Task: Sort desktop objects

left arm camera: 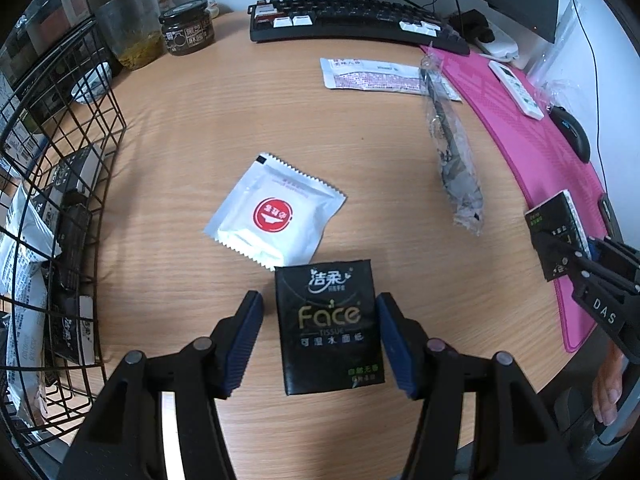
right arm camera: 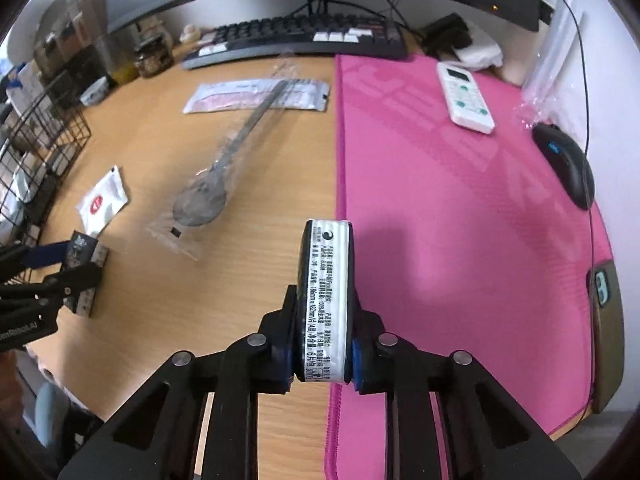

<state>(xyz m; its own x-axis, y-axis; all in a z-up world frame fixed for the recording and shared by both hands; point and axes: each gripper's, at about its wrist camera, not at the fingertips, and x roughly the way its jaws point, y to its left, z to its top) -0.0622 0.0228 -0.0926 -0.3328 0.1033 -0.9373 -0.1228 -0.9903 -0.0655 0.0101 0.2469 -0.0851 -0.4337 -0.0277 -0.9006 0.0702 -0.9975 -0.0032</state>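
A black "Face" tissue pack lies flat on the wooden desk. My left gripper stands open around it, with a gap at the left pad. My right gripper is shut on a second tissue pack, held on edge over the border of the pink mat. In the left wrist view that gripper and its pack show at the right. A white sachet with a red circle lies just beyond the black pack.
A black wire basket holding several packs stands at the left. A wrapped spoon and a flat packet lie mid-desk. Keyboard, remote, mouse and a jar sit farther back.
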